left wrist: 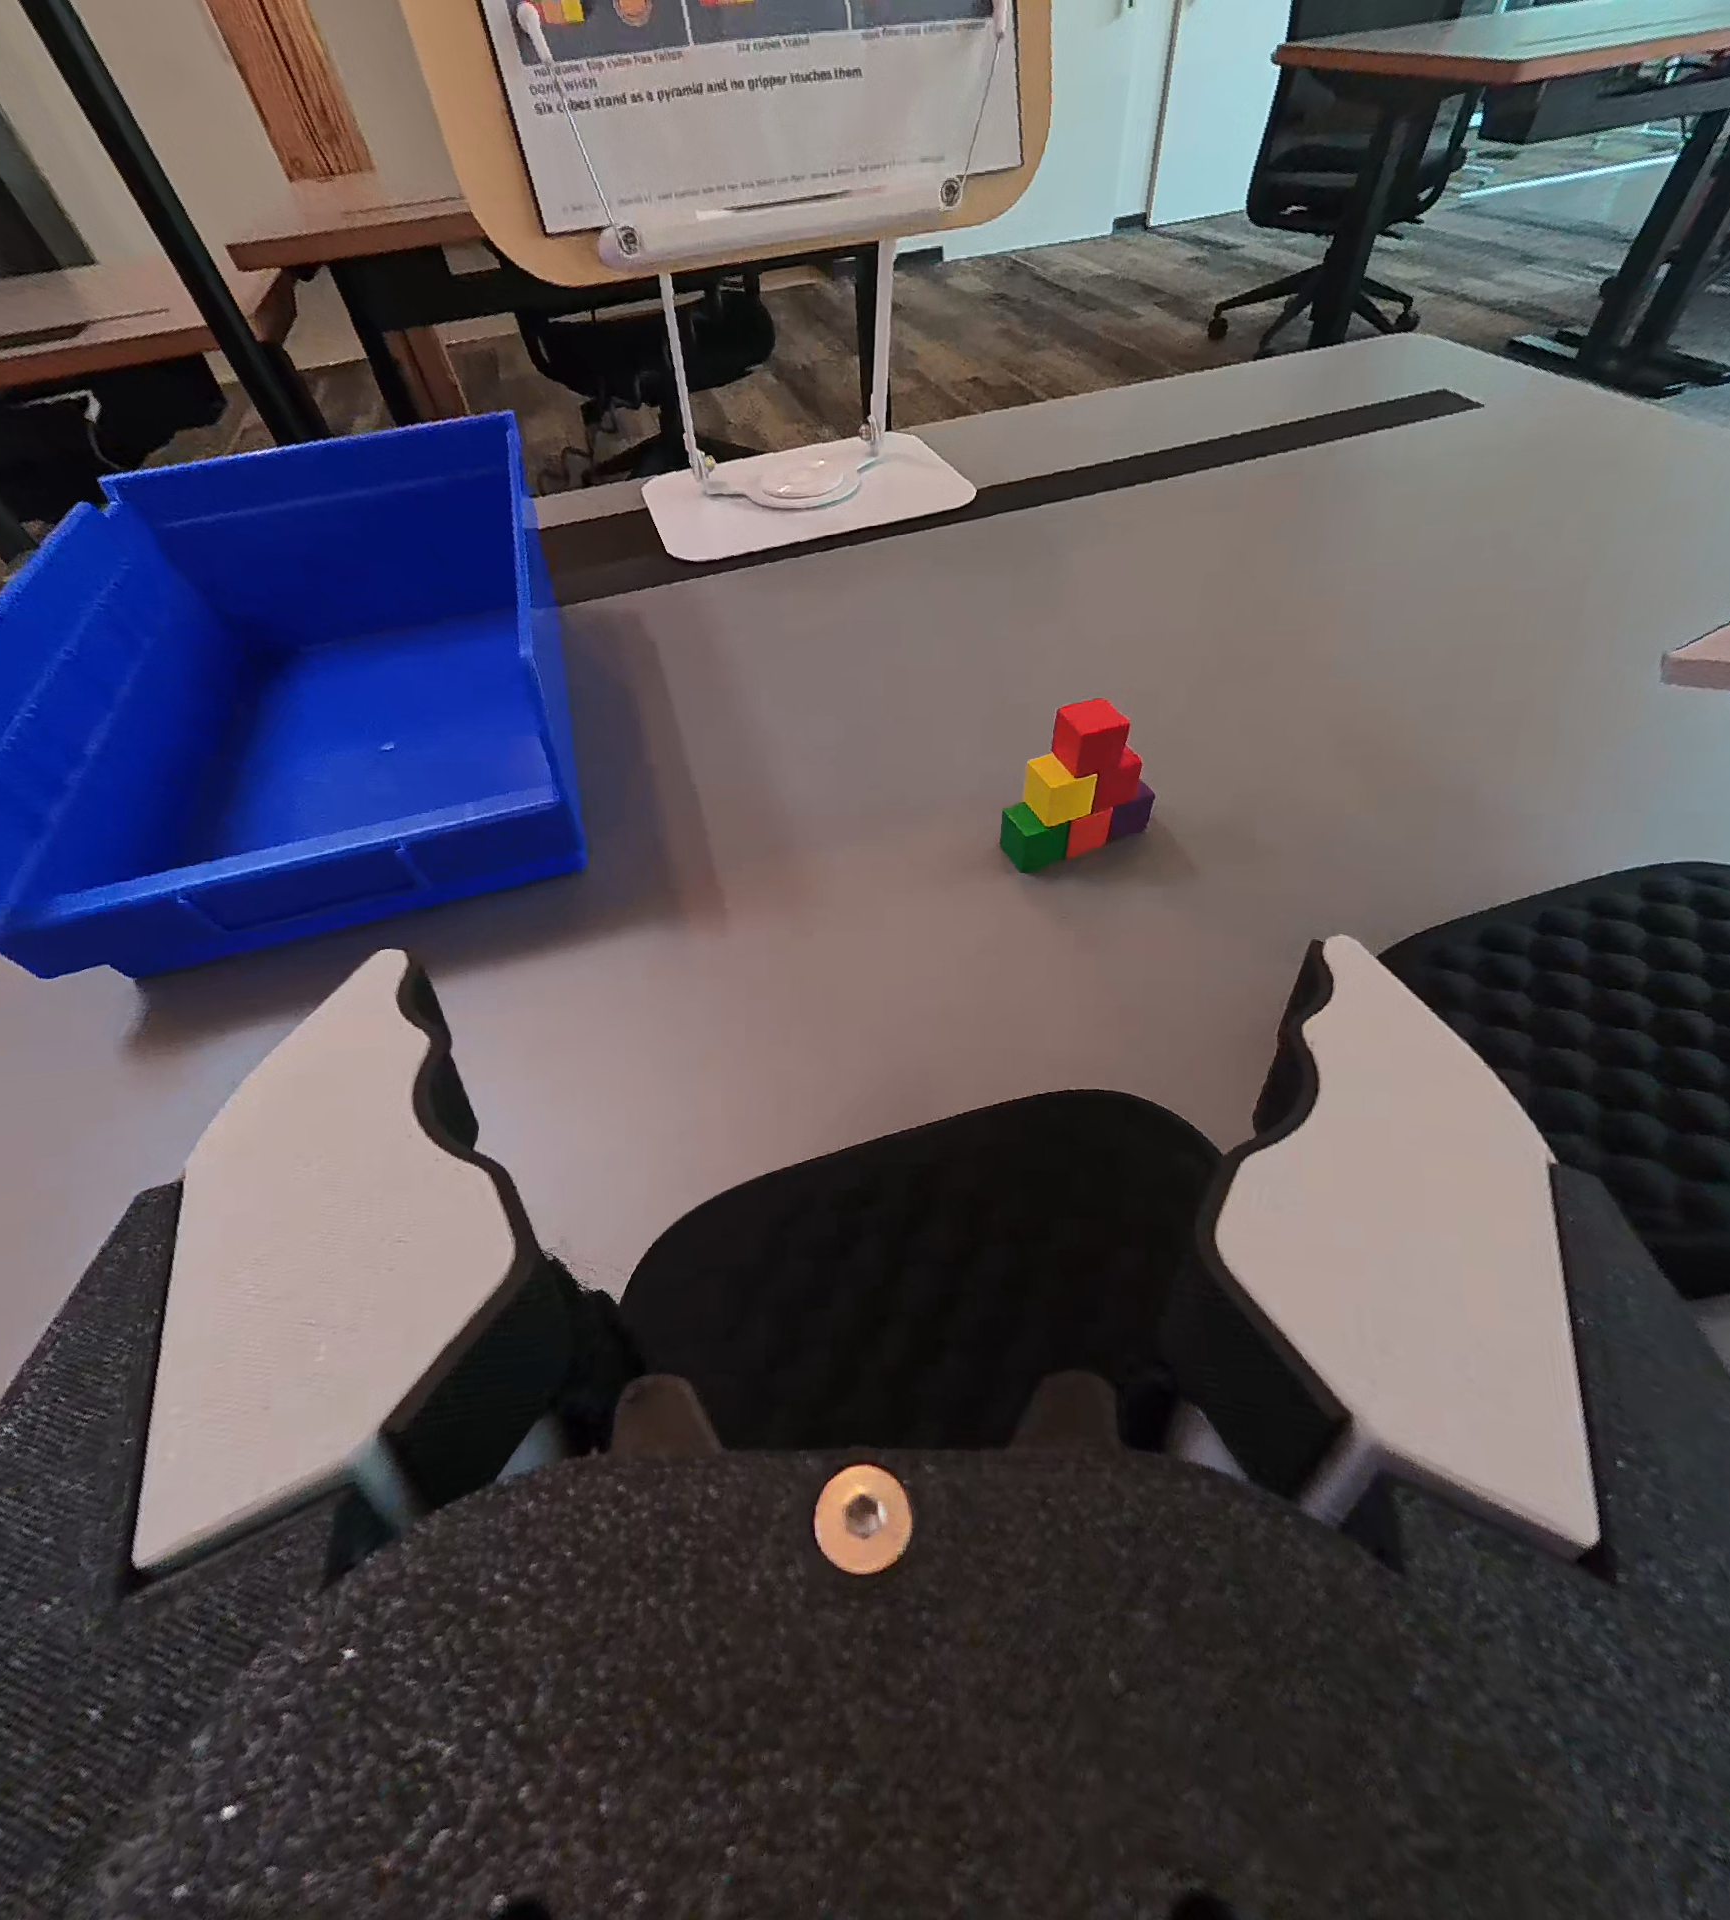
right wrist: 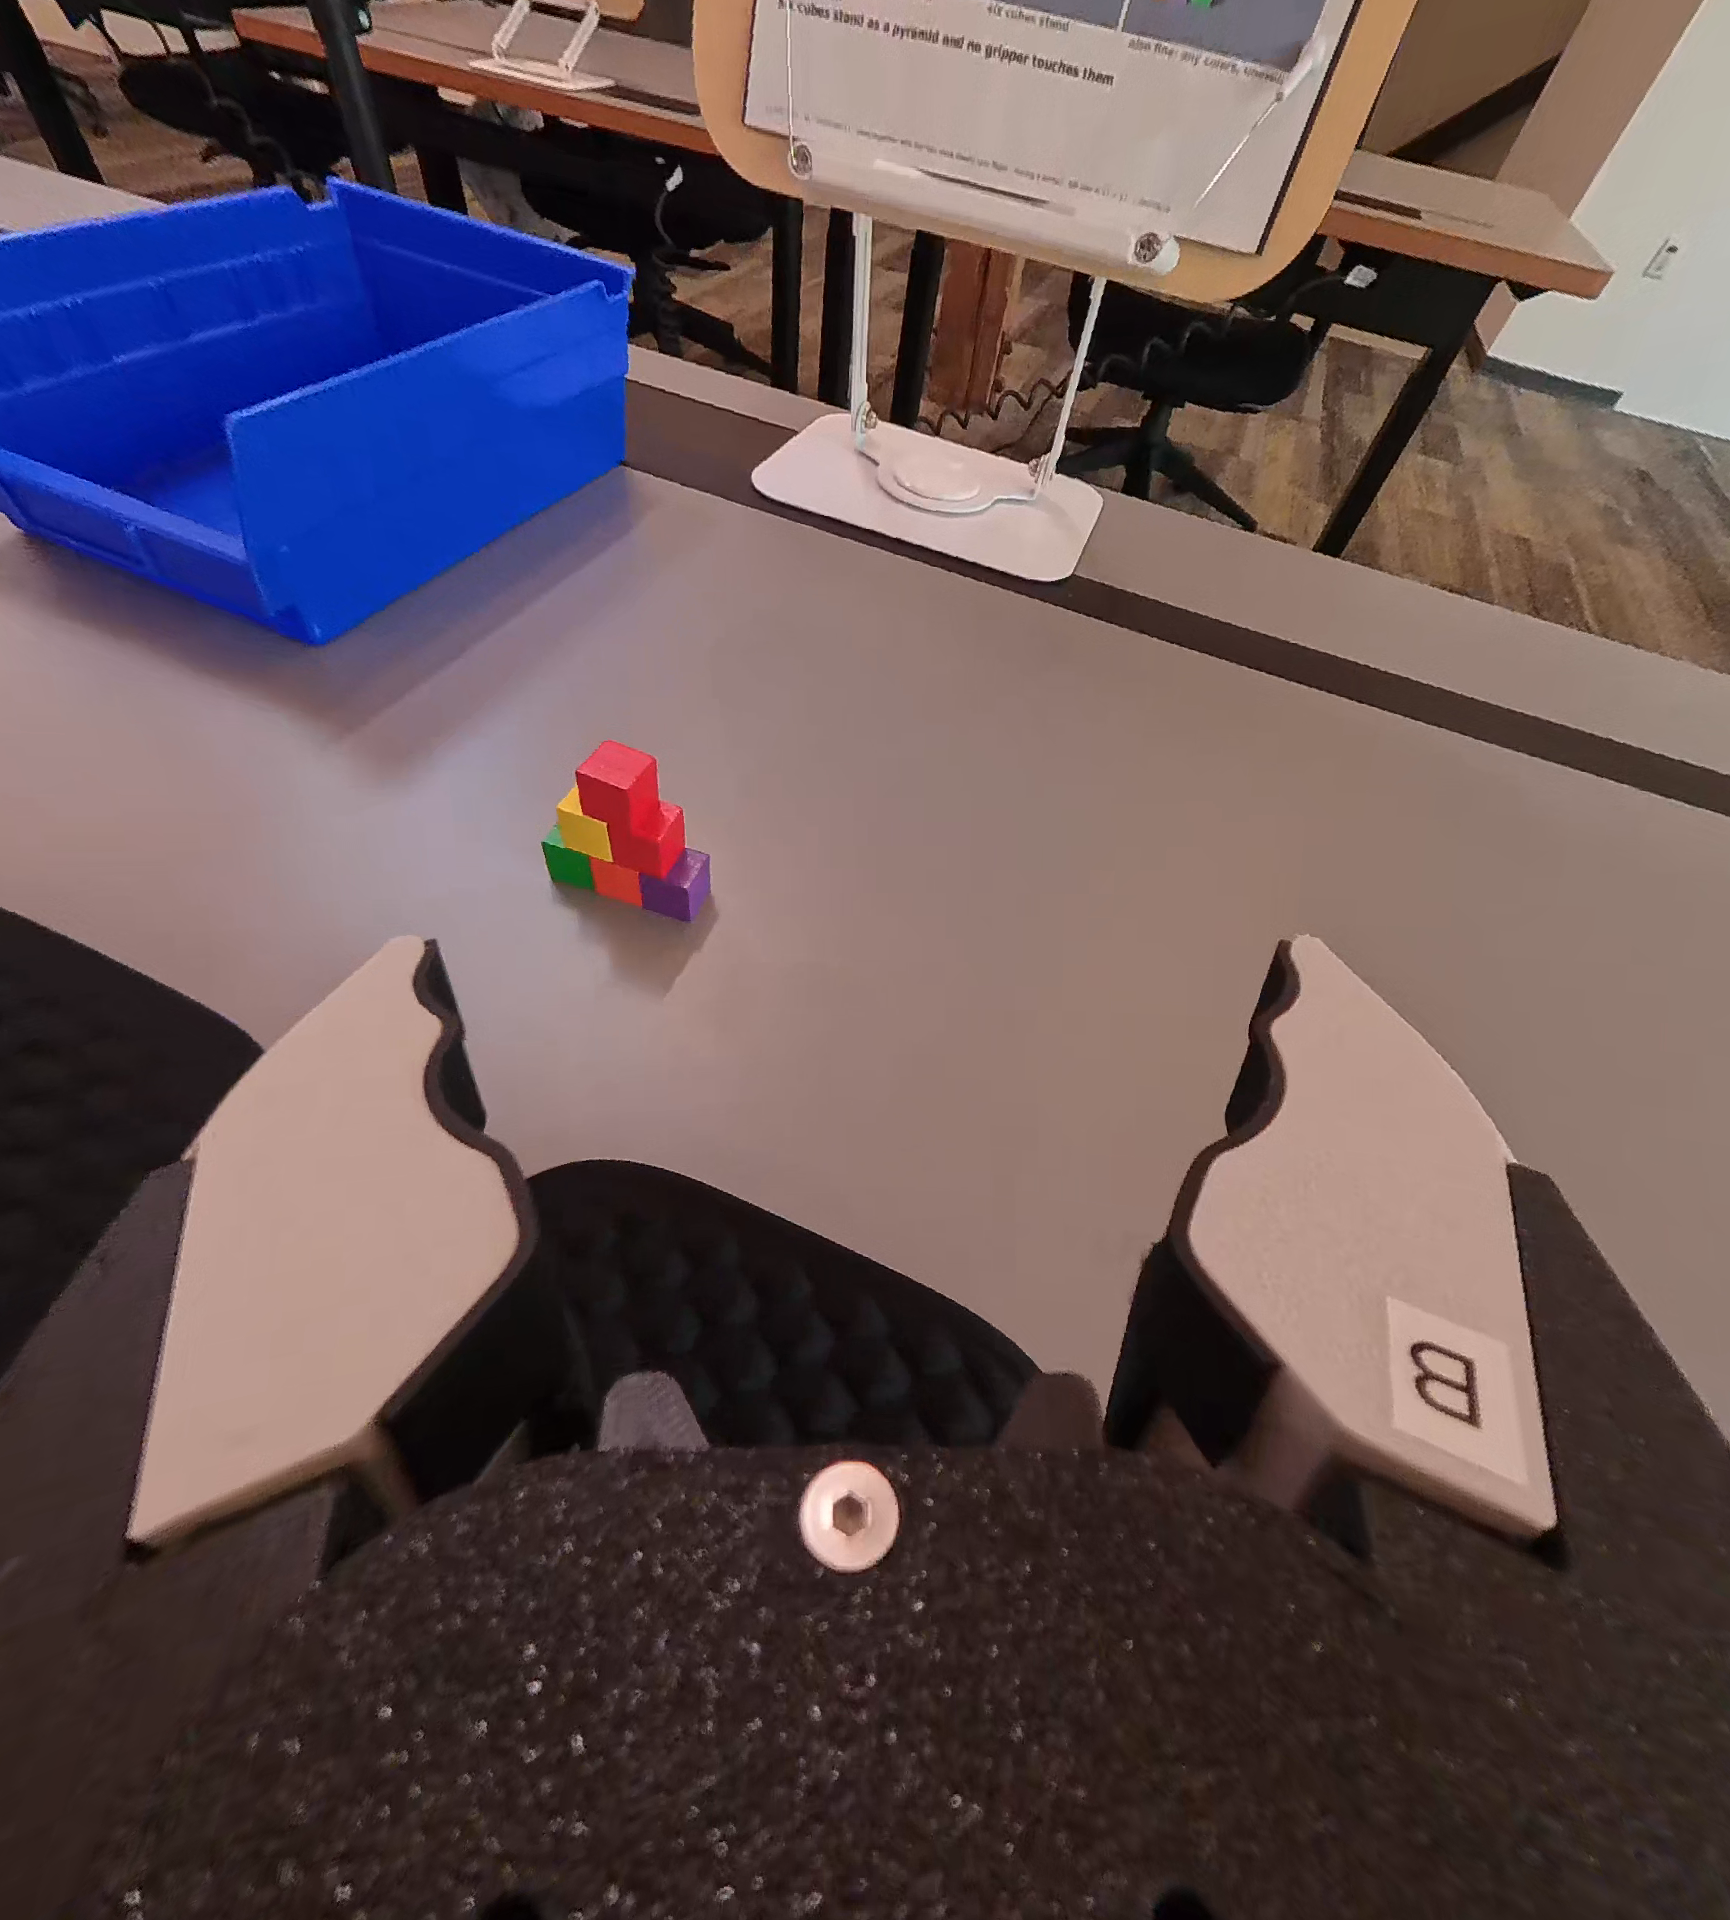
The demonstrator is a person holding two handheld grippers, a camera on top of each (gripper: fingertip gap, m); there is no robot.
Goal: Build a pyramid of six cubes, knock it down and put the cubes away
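Note:
A pyramid of six small cubes (left wrist: 1077,790) stands on the grey table (left wrist: 840,727): green, orange and purple at the bottom, yellow and red in the middle, red on top. It also shows in the right wrist view (right wrist: 627,836). My left gripper (left wrist: 866,977) is open and empty, well back from the pyramid, which lies ahead to the right. My right gripper (right wrist: 856,966) is open and empty, also well back, with the pyramid ahead to the left. Neither touches the cubes. The blue bin (left wrist: 248,686) stands empty at the left; it also shows in the right wrist view (right wrist: 300,384).
A white stand (left wrist: 809,488) holding a printed sheet stands at the table's far edge behind a dark strip; it also shows in the right wrist view (right wrist: 934,494). Black textured pads (left wrist: 1650,1060) lie near the front edge. Desks and office chairs stand beyond the table.

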